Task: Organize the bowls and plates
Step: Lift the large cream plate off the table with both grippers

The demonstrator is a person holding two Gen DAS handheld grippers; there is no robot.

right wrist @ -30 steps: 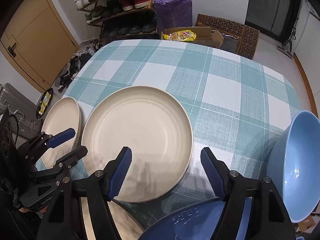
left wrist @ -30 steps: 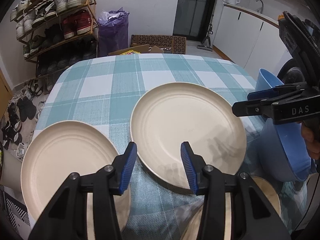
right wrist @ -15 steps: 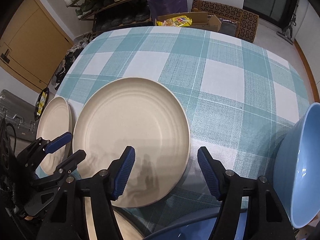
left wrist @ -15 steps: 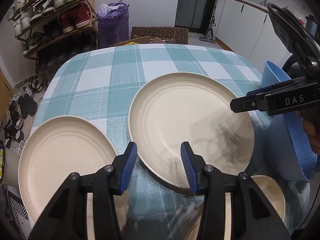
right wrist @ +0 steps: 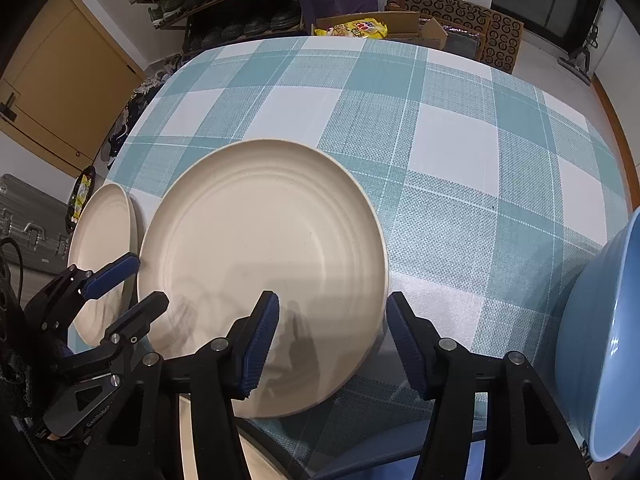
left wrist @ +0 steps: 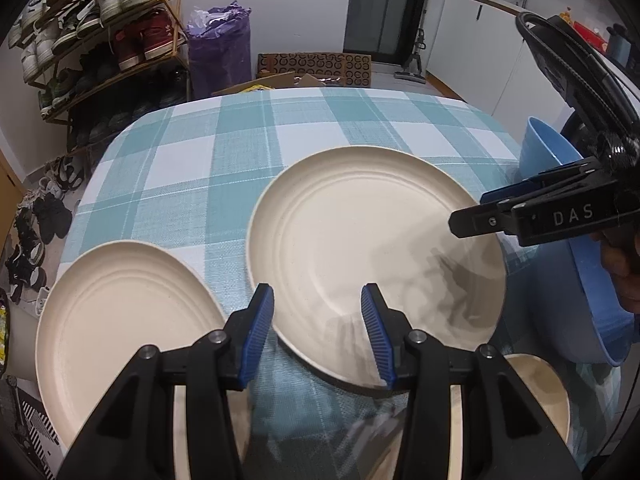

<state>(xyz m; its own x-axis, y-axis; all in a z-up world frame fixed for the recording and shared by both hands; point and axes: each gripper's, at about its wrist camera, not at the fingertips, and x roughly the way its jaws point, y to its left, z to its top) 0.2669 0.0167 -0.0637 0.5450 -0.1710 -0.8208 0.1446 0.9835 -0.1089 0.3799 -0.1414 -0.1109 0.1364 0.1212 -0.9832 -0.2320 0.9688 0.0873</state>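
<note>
A: Left wrist view: nothing stacked yet. Large cream plate (left wrist: 372,256) flat mid-bench (left wrist: 248,144), second cream plate (left wrist: 124,312) apart at left, blue bowl (left wrist: 560,216) at right edge. Left claw (left wrist: 318,334) parted, empty, hovering over the large plate's near rim.

B: Right wrist view: right claw (right wrist: 334,344) closing astride that plate's right rim, not yet pressing. Shows what the other hides: rim between pads. Sorting all left.
</note>
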